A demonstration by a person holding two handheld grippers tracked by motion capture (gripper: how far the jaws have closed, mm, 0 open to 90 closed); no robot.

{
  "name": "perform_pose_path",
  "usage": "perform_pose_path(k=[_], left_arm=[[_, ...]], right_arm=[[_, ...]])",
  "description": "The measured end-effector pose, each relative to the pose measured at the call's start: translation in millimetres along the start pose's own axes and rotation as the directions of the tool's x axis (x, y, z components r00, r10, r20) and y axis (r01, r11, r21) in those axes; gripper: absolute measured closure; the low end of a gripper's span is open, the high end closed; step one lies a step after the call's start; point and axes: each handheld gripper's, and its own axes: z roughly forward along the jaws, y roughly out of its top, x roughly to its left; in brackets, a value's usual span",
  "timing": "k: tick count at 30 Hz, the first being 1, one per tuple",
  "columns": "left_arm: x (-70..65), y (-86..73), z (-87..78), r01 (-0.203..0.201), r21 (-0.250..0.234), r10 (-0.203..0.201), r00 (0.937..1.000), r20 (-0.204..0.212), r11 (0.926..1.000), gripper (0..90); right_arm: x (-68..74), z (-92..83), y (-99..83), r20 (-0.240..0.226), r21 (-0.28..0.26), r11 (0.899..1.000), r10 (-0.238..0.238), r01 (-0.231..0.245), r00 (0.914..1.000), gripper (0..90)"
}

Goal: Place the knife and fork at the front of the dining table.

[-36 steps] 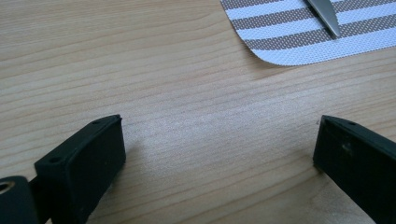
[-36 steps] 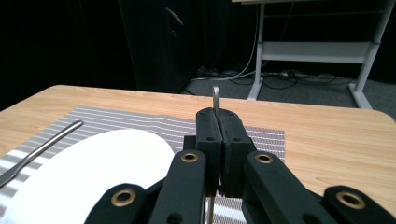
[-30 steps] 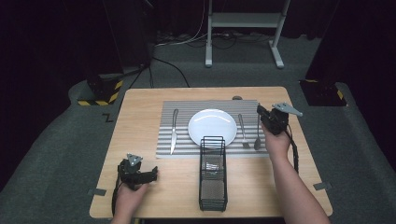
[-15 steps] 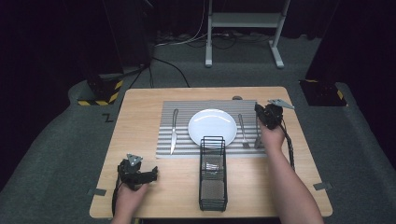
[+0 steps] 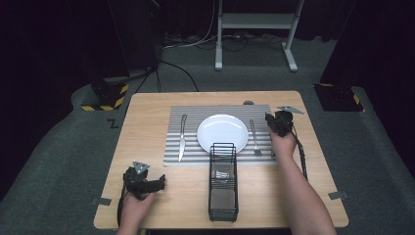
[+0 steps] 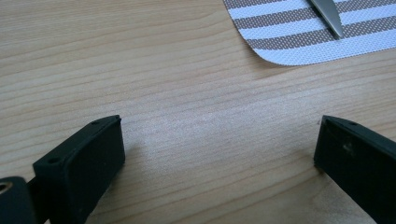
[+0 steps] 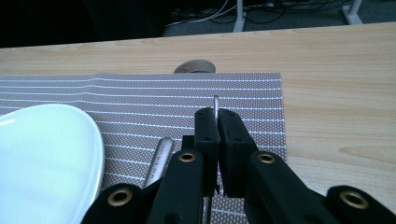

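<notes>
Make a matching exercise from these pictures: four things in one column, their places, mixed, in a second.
1 silver metal knife
2 silver metal fork
3 black wire basket
4 thin metal handle

a clamped in the right gripper
b left of the round white plate
c across the striped mat's near edge
d lying free, right of the plate

Pairs: 1-b; 2-d; 3-c; 4-a

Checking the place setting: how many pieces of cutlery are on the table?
3. A knife lies left of the plate, a fork right of it, and a thin metal handle, its type hidden, is pinched in the right gripper beside the fork.
</notes>
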Motion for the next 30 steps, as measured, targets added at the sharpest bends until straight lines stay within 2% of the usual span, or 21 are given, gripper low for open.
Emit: perform_pose_path(k=[6, 15, 23, 28, 30], left_arm=[[0.0, 0.0, 0.0, 0.000, 0.001, 0.000, 1.0000, 0.000, 1.0000, 1.9], [0.3, 0.1, 0.0, -0.002, 0.001, 0.002, 1.0000, 0.002, 1.0000, 1.8], [0.4, 0.1, 0.0, -0.003, 0.001, 0.003, 1.0000, 0.002, 1.0000, 1.7], [0.4, 0.1, 0.0, -0.003, 0.001, 0.003, 1.0000, 0.003, 1.0000, 1.7], [0.4, 0.1, 0.0, -0.003, 0.001, 0.003, 1.0000, 0.002, 1.0000, 1.7]], right_arm=[[0.3, 0.0, 0.2, -0.022, -0.011, 0.999, 0.046, -0.046, 0.9987, 87.0], [-0.8, 0.8, -3.2, 0.026, 0.010, 1.000, 0.026, -0.026, 0.9993, 83.2], [-0.4, -7.6, -3.6, 0.027, 0.007, 1.000, 0.015, -0.015, 0.9995, 81.7], [0.5, -16.1, -4.5, 0.042, 0.004, 0.999, -0.033, 0.033, 0.9986, 80.7], [0.0, -19.8, -6.1, 0.039, 0.006, 0.999, -0.036, 0.036, 0.9986, 80.6]])
